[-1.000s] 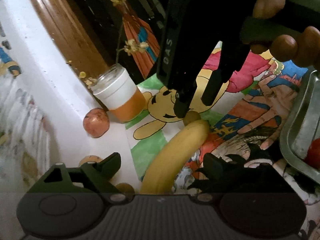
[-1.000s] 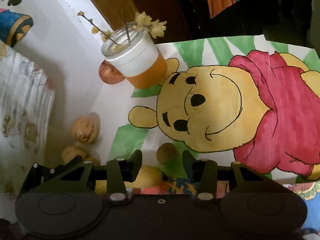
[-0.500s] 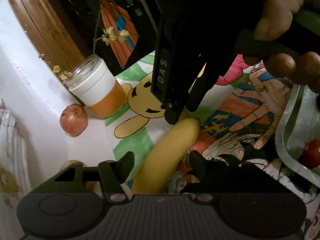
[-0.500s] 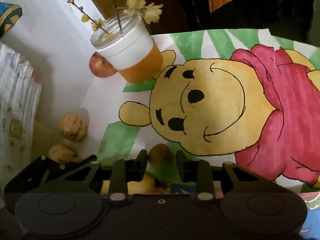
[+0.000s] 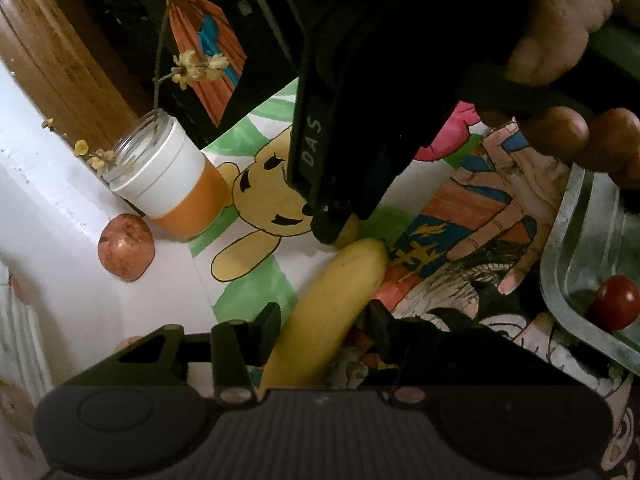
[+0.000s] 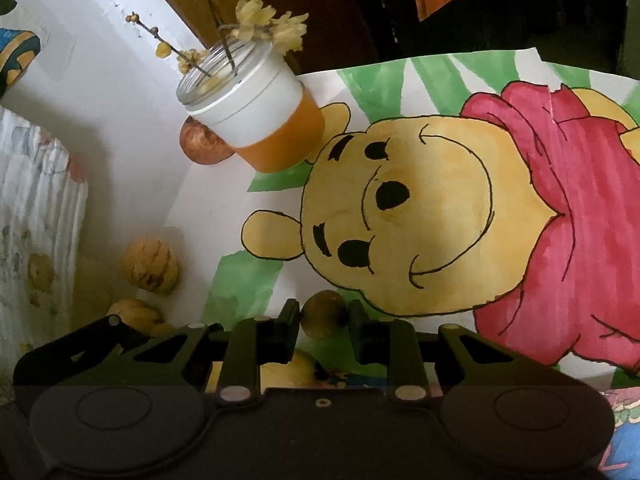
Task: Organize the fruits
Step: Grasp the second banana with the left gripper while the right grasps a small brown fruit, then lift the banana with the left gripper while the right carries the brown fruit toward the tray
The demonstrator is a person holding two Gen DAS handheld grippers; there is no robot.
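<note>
Currently the right gripper is clamped on a small round brown fruit sitting on the coloured cartoon-bear drawing. Left gripper jaws are closing around the long yellow banana lying on that drawing; pad contact unclear. Small red tomato sits in the metal tray beside it.

The jar and apple crowd the back corner; bare drawing lies open to their right.
</note>
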